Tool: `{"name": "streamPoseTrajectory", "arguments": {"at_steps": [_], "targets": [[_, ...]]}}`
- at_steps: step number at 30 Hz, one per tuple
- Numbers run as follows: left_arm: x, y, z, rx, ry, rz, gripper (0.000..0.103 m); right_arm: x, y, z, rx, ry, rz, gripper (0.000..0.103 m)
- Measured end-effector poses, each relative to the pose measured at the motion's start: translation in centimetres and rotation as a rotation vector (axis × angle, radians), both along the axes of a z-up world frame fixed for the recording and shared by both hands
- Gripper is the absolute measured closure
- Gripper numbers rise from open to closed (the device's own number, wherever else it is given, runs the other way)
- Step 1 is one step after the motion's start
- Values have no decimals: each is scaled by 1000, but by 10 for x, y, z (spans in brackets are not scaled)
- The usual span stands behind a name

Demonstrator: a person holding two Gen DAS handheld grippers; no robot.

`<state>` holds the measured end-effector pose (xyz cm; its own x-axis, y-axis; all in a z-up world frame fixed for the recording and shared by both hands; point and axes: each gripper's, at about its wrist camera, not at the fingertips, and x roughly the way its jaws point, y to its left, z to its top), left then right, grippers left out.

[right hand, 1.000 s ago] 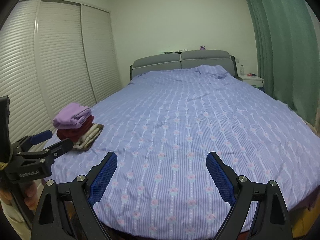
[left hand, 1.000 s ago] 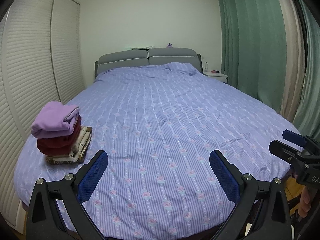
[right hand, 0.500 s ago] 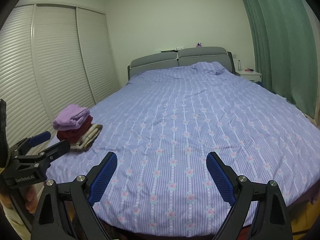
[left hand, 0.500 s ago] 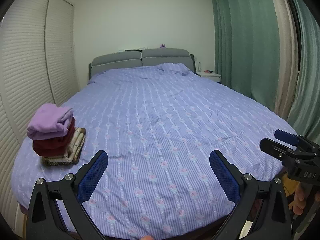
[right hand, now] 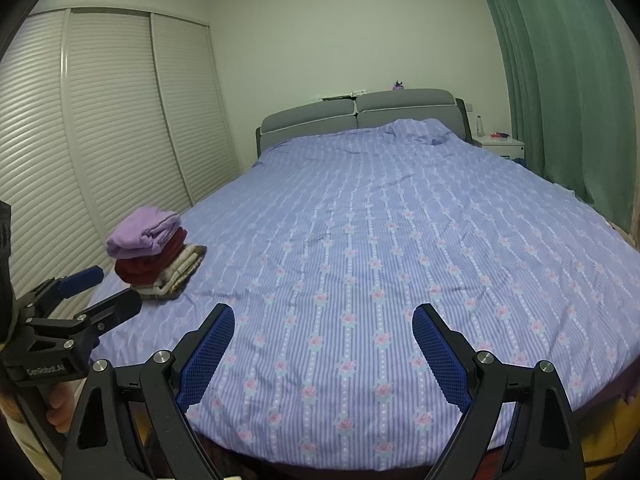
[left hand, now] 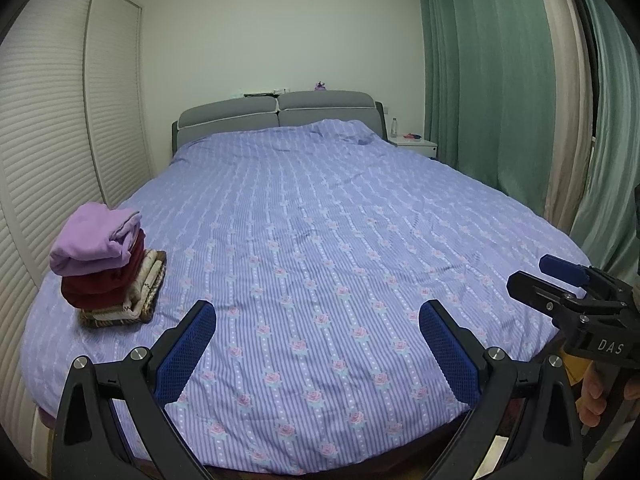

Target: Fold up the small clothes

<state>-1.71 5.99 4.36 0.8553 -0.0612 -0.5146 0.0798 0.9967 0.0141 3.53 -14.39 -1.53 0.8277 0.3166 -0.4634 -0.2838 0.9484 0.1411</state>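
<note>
A stack of folded clothes (left hand: 106,268) sits at the left front corner of the bed: a lilac piece on top, a dark red one under it, a beige and brown one at the bottom. It also shows in the right wrist view (right hand: 154,250). My left gripper (left hand: 318,350) is open and empty, held over the foot of the bed. My right gripper (right hand: 324,346) is open and empty too. The right gripper shows at the right edge of the left wrist view (left hand: 560,280); the left gripper shows at the left edge of the right wrist view (right hand: 92,292).
The bed has a lilac striped cover with roses (left hand: 320,240) and a grey headboard (left hand: 280,114). White louvred wardrobe doors (right hand: 100,140) line the left side. Green curtains (left hand: 500,80) hang on the right, with a white nightstand (left hand: 414,146) by the headboard.
Both grippers have drawn back and down a little from the bed, so more of the foot edge shows. Both stay open and empty. The stack has not moved.
</note>
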Motion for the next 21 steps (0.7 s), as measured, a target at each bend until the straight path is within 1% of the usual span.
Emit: {"name": "streamPoseTrajectory", "arguments": {"at_steps": [21], "targets": [[-2,3,0,-5,2,9,0,0,2,1,4,5,-2,12]]}}
